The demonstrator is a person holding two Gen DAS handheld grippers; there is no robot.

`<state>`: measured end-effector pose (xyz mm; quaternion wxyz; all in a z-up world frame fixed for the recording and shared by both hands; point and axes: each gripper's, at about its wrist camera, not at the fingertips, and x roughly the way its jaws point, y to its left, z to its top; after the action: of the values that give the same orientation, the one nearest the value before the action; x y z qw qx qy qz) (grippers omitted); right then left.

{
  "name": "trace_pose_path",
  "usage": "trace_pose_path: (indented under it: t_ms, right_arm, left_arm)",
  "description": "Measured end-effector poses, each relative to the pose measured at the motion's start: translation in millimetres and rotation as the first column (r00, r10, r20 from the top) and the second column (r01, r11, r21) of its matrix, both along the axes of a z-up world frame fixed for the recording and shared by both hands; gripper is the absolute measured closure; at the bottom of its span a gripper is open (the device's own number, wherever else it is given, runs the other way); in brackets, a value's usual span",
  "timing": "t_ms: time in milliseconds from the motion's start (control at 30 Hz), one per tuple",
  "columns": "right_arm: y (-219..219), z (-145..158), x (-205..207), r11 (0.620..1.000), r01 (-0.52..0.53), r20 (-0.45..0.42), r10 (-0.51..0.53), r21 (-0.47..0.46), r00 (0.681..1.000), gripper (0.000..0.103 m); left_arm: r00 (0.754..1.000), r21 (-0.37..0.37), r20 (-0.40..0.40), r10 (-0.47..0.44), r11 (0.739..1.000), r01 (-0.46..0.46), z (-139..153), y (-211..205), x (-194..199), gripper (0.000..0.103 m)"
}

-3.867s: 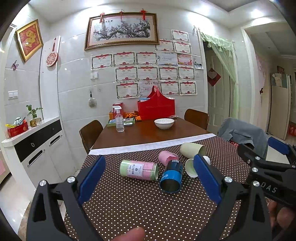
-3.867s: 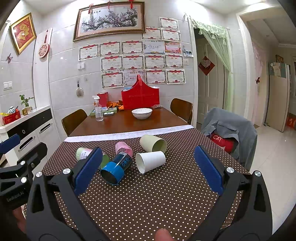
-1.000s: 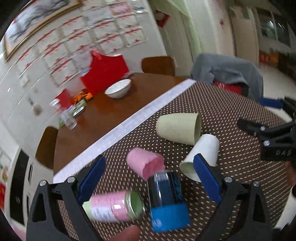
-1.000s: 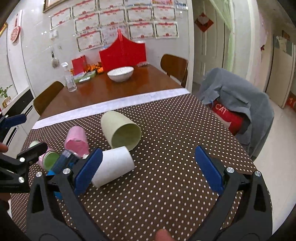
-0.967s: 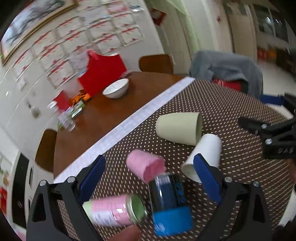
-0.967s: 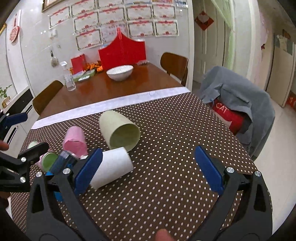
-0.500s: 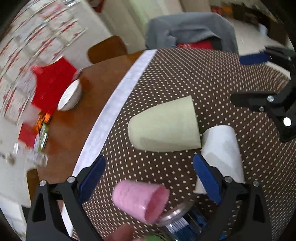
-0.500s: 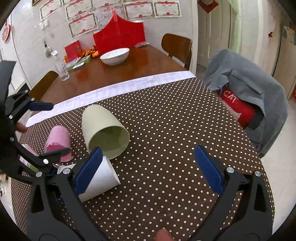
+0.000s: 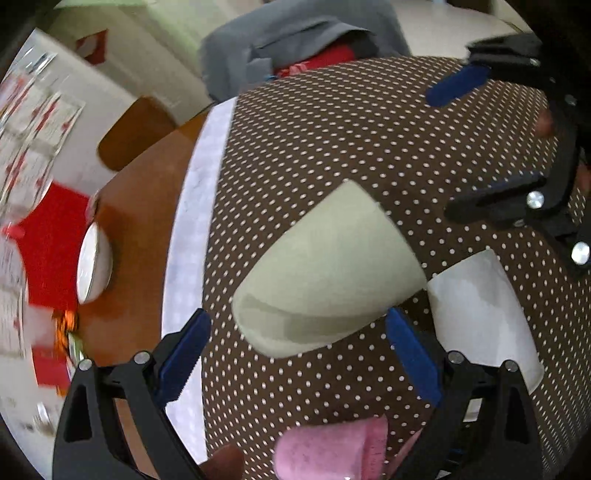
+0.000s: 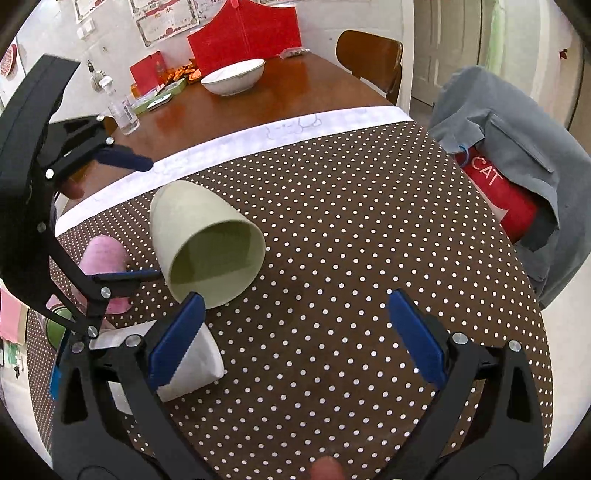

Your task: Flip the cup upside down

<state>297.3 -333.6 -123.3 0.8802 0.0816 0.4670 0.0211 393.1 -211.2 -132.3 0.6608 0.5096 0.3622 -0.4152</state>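
Observation:
A pale green cup [image 9: 325, 273] lies on its side on the brown dotted tablecloth [image 9: 369, 140]. In the right wrist view its mouth [image 10: 218, 254] faces me. My left gripper [image 9: 299, 350] is open and hovers above the cup's base end, its blue pads on either side. It also shows in the right wrist view [image 10: 136, 218] at the left. My right gripper [image 10: 291, 332] is open and empty over bare cloth to the right of the cup. A white paper cup [image 9: 480, 314] and a pink cup [image 9: 332, 450] lie beside the green one.
A white bowl [image 10: 233, 76], a red stand [image 10: 243, 35], a clear bottle [image 10: 122, 109] and snacks sit on the bare wood at the far end. A chair with a grey jacket [image 10: 517, 155] stands at the right edge. A green-lidded container [image 10: 57, 325] lies at the left.
My left gripper has moved forward and tilted down over the green cup, which now fills the space between its pads. My right gripper has moved slightly closer to the table.

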Motion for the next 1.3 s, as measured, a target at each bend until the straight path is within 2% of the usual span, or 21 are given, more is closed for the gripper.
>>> trace_pose_path:
  t_ms: [233,367,400,600,800,900,1100,1300]
  right_arm:
    - [-1.4,-8.2,9.7,1.000,-0.004,-0.016,0.004,0.000,1.000,0.006]
    - [-5.6,-11.3,11.2,1.000,0.006,-0.023,-0.006,-0.002,1.000,0.006]
    - [-6.2,-11.4,10.8,1.000,0.009,-0.023,-0.009,-0.004,1.000,0.006]
    - [-11.9,-13.3,9.1,1.000,0.031,-0.025,-0.031,-0.006,0.999,0.006]
    - [-10.4,-11.1,4.7,0.999,0.034,-0.016,-0.034,0.005,0.999,0.006]
    - [-10.5,-8.2,1.9,0.999,0.040,-0.006,-0.040,0.015,0.999,0.006]
    - [-8.3,2.4,-7.5,0.998,0.050,0.019,-0.050,0.028,0.999,0.006]
    - [-5.9,24.1,-27.2,0.998,0.047,0.070,-0.049,0.039,0.996,0.006]
  left_arm:
    - [0.988,0.068,-0.090,-0.125,0.989,0.132,-17.0,-20.6,6.9,0.009]
    - [0.979,0.082,-0.134,-0.151,0.983,0.163,-26.1,-32.1,15.8,0.010]
    - [0.978,0.081,-0.145,-0.149,0.983,0.162,-28.2,-34.1,17.4,0.015]
    - [0.985,0.031,-0.155,-0.072,0.996,0.078,-27.1,-32.4,23.8,0.019]
    - [0.994,0.002,-0.112,0.014,1.000,-0.014,-24.7,-27.4,22.8,0.021]
    - [0.992,-0.036,-0.108,0.071,0.997,-0.075,-14.6,-19.4,25.6,0.022]
    - [0.986,-0.092,-0.103,0.132,0.986,-0.142,12.5,0.2,21.9,0.023]
    - [0.980,-0.166,-0.092,0.177,0.968,-0.191,51.2,24.3,-11.7,0.023]
